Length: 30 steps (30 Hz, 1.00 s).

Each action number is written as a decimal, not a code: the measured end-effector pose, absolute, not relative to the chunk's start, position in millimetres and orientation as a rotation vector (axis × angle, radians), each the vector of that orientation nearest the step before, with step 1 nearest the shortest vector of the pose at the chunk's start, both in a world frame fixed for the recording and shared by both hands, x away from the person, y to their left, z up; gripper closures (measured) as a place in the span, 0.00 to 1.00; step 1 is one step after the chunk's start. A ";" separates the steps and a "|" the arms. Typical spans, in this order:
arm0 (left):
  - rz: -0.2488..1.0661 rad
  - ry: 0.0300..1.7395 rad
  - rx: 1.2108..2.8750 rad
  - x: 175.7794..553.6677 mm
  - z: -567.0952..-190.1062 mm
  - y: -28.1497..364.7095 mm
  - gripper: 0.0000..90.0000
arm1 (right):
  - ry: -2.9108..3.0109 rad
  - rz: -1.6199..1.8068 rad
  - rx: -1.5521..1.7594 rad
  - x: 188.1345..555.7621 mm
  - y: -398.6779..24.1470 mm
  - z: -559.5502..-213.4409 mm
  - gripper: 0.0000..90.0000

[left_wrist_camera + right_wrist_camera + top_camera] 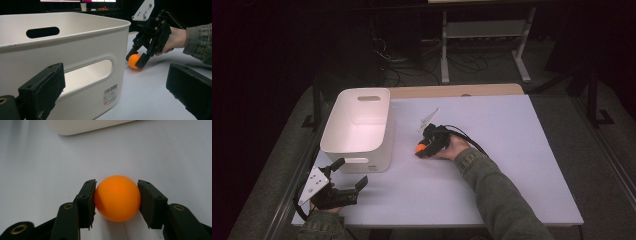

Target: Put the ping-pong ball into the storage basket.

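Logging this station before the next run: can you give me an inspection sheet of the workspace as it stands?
Surface: pale table top, bare around the work.
Job's things: orange ball on the table; white bin beside it, nothing seen inside.
Clutter: nothing seen.
Grippers: right gripper shut on the ball; left gripper open, near the bin's corner.
Cables: black cable trailing from the right gripper.
Surroundings: dark room, white stand and floor wires behind.

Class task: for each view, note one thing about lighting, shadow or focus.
High view: white table lit, surroundings dark. Left gripper view: near black jaws soft, orange ball sharper. Right gripper view: the ball's lower half shaded, faint shadow beneath it.
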<state>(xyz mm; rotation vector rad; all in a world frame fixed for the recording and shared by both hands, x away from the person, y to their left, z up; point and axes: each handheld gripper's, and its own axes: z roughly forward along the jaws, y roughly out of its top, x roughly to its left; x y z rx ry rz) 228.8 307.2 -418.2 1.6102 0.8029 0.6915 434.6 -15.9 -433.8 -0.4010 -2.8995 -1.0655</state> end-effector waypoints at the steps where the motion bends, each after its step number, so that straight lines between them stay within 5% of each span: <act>1: 0.692 0.803 1.610 228.8 -418.2 307.2 0.02 | -2.893 -1.077 -0.407 434.8 -16.7 -432.6 0.55; 30: 0.691 0.806 1.614 229.3 -418.4 306.5 0.02 | -2.898 -1.123 -0.377 431.5 -19.9 -384.3 0.55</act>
